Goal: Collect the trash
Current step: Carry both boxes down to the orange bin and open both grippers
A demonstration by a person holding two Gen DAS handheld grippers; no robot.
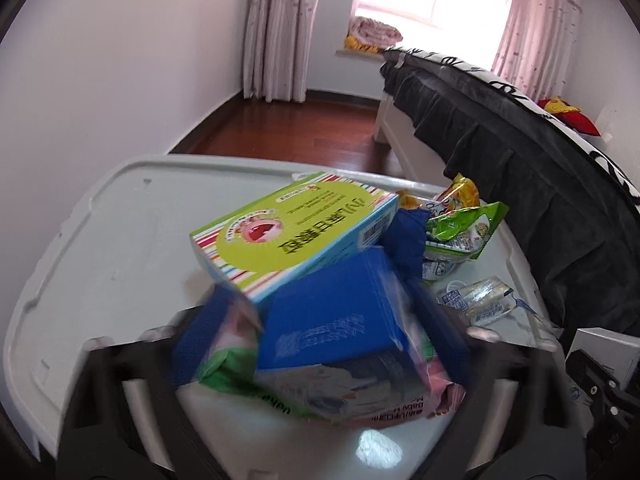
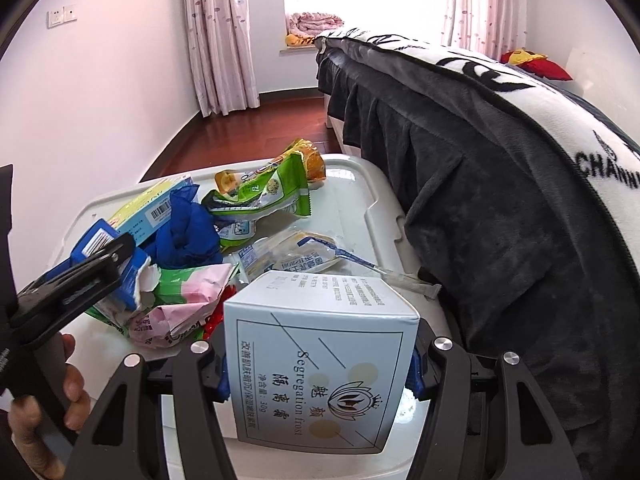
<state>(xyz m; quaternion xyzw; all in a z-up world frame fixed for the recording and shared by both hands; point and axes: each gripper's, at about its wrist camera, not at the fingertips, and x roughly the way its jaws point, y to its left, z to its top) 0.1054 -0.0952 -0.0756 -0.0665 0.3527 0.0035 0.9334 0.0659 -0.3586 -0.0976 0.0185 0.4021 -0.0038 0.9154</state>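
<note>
White carton: my right gripper pinches this white carton by its two side walls, the blue pads pressed to the card; it sits upright between my jaws, just above the counter.
Handling of carton: I judge it light, stiff thin card that dents if squeezed hard, and smooth enough to slip; the flat side walls low down are the right hold.
Blue box: my left gripper has a blue box and a pink-green soft pack between its jaws; blur hides the pads, so I cannot tell whether they are gripping.
Handling of soft pack: limp film, I expect it to sag and slide.
Ahead of left jaws: a striped green box leans on the blue box.
Beyond: blue cloth, green snack wrappers, a clear sachet.
Right of my jaws: the bed, close beside the counter.
</note>
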